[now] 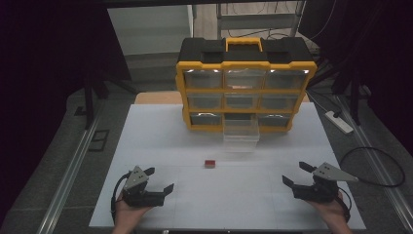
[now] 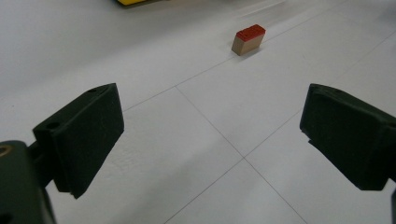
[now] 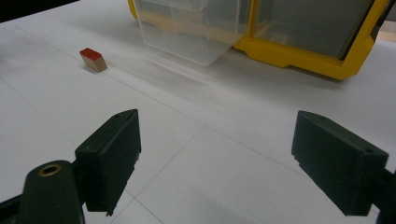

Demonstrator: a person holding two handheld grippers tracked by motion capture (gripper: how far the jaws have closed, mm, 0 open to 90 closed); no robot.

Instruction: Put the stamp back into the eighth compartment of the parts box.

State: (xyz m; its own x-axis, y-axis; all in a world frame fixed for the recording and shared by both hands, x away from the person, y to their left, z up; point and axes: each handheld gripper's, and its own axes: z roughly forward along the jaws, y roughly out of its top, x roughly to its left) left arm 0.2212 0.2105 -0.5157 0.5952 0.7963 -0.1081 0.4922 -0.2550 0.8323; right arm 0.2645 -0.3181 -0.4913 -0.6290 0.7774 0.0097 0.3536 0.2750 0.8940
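A small wooden block with a red top lies on the white table, in front of a pulled-out clear drawer. The drawer belongs to a yellow and black organizer at the table's far side. My left gripper rests near the front left, open and empty, with the block ahead of it. At the front right my right gripper is open too, with nothing between its jaws. From it the block lies far left and the drawer straight ahead.
The organizer holds several clear drawers in three rows; only the bottom middle one is out. A power strip and a looped cable lie on the floor to the right. Metal rails run along both sides of the table.
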